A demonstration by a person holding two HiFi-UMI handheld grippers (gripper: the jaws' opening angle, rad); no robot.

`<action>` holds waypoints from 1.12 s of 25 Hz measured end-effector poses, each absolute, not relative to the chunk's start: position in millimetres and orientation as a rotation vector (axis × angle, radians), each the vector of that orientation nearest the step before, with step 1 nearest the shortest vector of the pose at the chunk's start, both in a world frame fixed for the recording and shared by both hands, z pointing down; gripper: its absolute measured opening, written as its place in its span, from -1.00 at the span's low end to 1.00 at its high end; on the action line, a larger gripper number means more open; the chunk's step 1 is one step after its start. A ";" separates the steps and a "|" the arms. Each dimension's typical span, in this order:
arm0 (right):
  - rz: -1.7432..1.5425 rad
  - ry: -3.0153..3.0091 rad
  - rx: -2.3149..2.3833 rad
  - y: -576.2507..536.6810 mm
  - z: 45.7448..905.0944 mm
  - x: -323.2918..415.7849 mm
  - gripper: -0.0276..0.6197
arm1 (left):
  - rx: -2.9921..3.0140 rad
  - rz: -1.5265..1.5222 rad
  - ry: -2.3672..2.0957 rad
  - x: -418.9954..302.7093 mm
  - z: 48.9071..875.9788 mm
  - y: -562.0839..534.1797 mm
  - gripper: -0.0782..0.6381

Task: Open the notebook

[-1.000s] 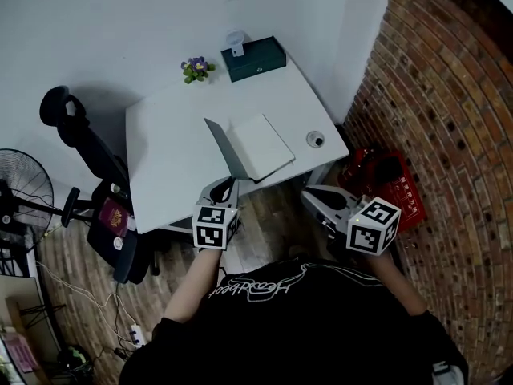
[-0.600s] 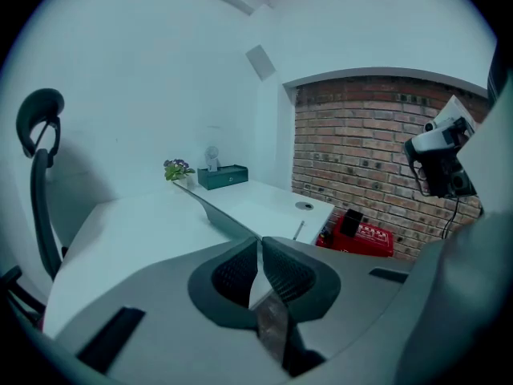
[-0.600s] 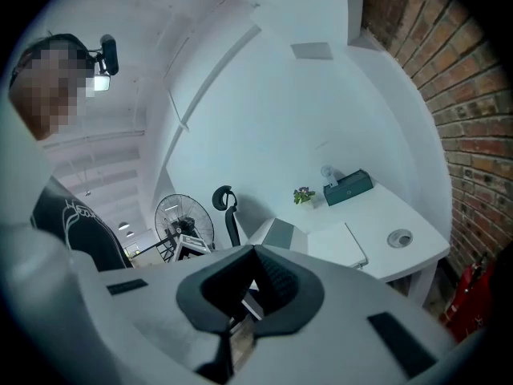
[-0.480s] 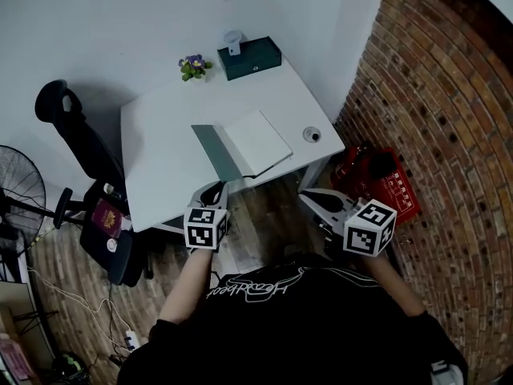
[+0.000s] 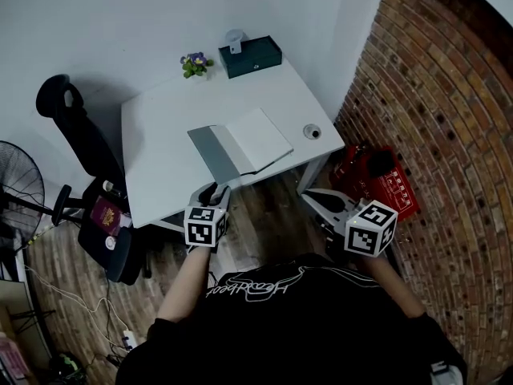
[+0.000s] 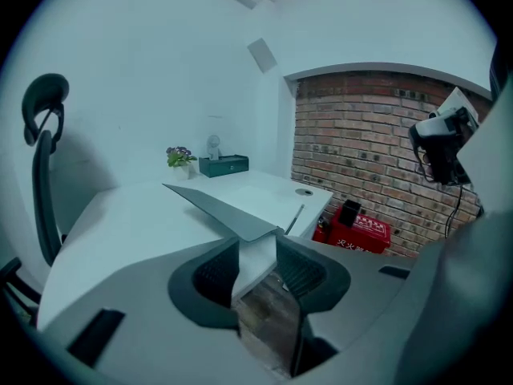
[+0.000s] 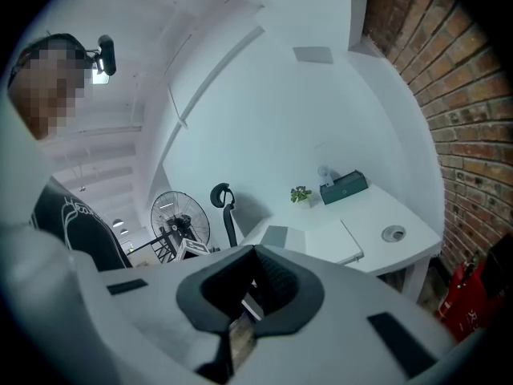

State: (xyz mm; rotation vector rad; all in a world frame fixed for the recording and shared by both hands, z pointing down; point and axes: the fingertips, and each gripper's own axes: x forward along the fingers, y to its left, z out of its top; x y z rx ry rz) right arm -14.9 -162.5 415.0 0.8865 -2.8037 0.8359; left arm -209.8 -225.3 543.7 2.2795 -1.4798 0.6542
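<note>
Near the front edge of the desk (image 5: 156, 135) lies the notebook (image 5: 260, 139), its grey cover (image 5: 212, 152) swung out to the left and the white pages bared (whether the cover rests quite flat I cannot tell). The left gripper (image 5: 218, 191) hangs just off that edge, clear of the book, its jaws just now parting to a modest gap with nothing between them. The right gripper (image 5: 314, 200) waits well apart, jaws a narrow slit, empty. I judge the book light, its cover thin and stiffish, apt to slide on the smooth top: pinch the cover's free corner, gently
</note>
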 end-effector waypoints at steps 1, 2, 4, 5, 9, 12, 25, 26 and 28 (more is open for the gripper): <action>0.835 -2.805 0.882 -161.2 414.9 -15.3 -0.91 | 2.267 0.655 -1.476 -210.5 546.0 -223.1 -0.31; 0.834 -2.807 0.877 -160.3 414.3 -15.7 -0.91 | 2.255 0.654 -1.475 -211.6 547.6 -221.3 -0.26; 0.833 -2.812 0.866 -159.0 412.8 -16.2 -0.91 | 2.239 0.652 -1.482 -214.2 549.6 -218.3 -0.21; 0.834 -2.814 0.859 -158.1 412.7 -16.2 -0.91 | 2.233 0.653 -1.485 -214.8 550.3 -216.6 -0.18; 0.842 -2.812 0.836 -152.4 413.6 -13.5 -0.91 | 2.201 0.660 -1.458 -213.3 556.1 -204.4 -0.02; 0.847 -2.815 0.821 -144.4 412.7 -9.4 -0.91 | 2.185 0.661 -1.455 -211.4 553.5 -192.0 0.03; 0.823 -2.848 0.718 -108.7 399.2 16.5 -0.91 | 2.335 0.441 -1.411 -139.3 461.1 -132.2 0.03; 0.808 -2.856 0.707 -105.1 396.8 17.1 -0.91 | 2.346 0.425 -1.413 -135.1 453.1 -128.0 0.03; 0.775 -2.873 0.685 -97.5 392.1 19.4 -0.91 | 2.363 0.415 -1.416 -126.2 439.2 -119.9 0.03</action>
